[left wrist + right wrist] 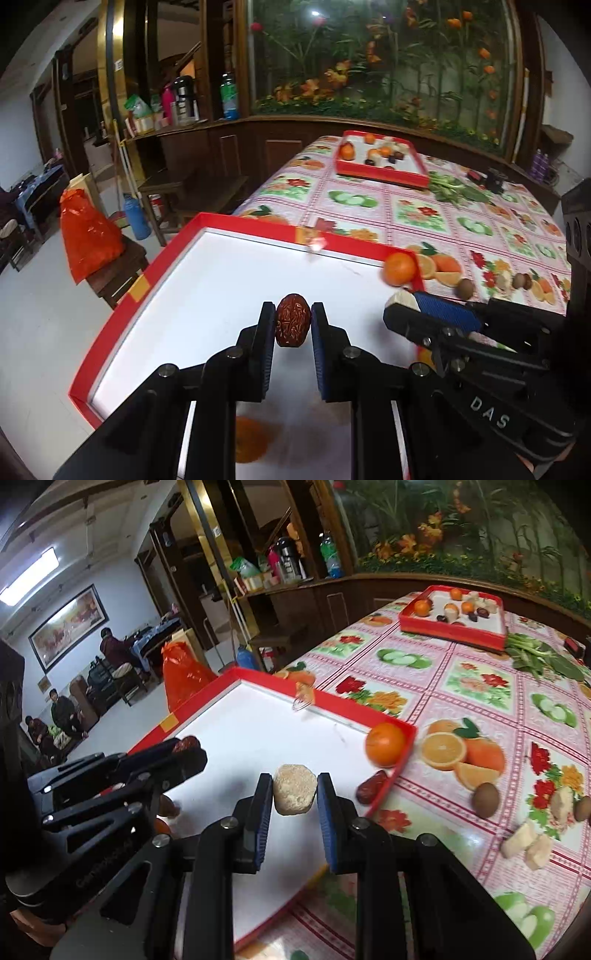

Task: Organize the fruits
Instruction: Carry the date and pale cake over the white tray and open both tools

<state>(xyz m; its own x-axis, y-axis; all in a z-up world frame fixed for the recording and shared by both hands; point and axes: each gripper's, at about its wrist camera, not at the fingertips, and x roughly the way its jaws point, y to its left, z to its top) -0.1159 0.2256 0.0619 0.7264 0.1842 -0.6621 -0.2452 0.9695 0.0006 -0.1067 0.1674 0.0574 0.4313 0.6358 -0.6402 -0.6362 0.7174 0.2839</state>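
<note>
In the left wrist view my left gripper point(293, 314) is shut on a wrinkled red date point(293, 320), held above the white floor of the near red tray point(258, 227). My right gripper point(294, 786) is shut on a pale beige chunk point(294, 789) over the same tray point(351, 703). Each gripper shows in the other's view: the right one point(406, 302) with its chunk, the left one point(184, 749) with its date. An orange point(385, 744) sits in the tray's far right corner. Another red date point(371, 786) lies at the tray's right rim.
A second red tray point(450, 633) with several fruits stands far back on the flowered tablecloth, with leafy greens point(543, 657) beside it. A kiwi point(487, 799) and pale chunks point(528, 845) lie loose right of the near tray. An orange bag point(181, 675) and people sit off to the left.
</note>
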